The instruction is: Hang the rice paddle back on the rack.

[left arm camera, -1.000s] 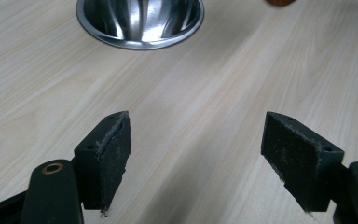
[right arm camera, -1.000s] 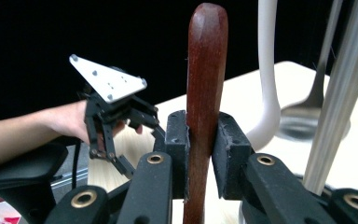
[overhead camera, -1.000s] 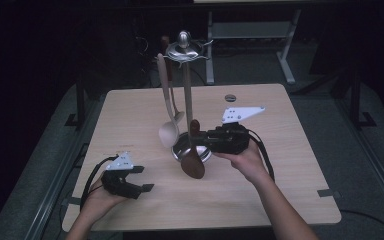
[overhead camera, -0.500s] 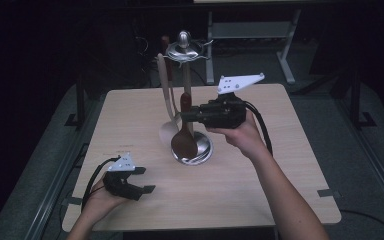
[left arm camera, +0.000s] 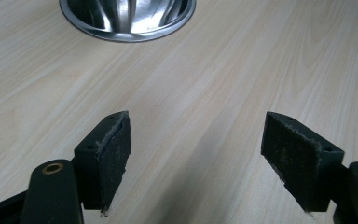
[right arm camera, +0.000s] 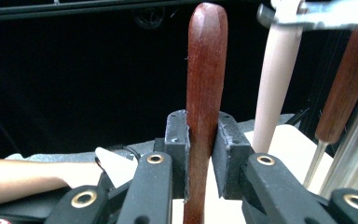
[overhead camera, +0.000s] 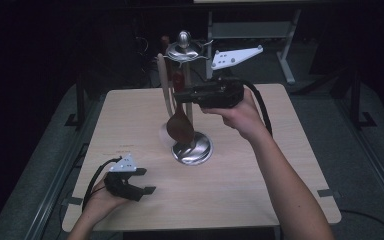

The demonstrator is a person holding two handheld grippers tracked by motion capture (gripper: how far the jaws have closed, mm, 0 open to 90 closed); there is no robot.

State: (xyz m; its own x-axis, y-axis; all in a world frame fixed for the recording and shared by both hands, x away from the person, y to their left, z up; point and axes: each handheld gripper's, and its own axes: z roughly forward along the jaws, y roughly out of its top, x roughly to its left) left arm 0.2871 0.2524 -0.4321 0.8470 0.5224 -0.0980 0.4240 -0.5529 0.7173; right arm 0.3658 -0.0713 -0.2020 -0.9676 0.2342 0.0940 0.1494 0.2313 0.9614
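Note:
A dark wooden spoon (overhead camera: 180, 126) hangs upright, bowl down, in front of the metal utensil stand (overhead camera: 192, 150). My right gripper (overhead camera: 181, 95) is shut on its handle, level with the upper part of the stand's pole. In the right gripper view the reddish handle (right arm camera: 205, 70) stands pinched between the two pads of that gripper (right arm camera: 204, 144). A pale wooden spatula (overhead camera: 163, 82) hangs from the stand's top ring. At the table's near left my left gripper (overhead camera: 147, 181) rests open on the wood. Nothing lies between its pads (left arm camera: 112, 158), which point toward the stand's base (left arm camera: 127, 21).
In the right gripper view a pale handle (right arm camera: 276, 84), a brown handle on a metal shank (right arm camera: 344, 88) and the stand's pole (right arm camera: 354, 154) hang close to the right of the spoon. Light wooden table (overhead camera: 260, 190) with dark floor around its edges.
My right gripper has risen from table level beside the stand's base up toward the stand's top, carrying the dark spoon with it. The left gripper has stayed put.

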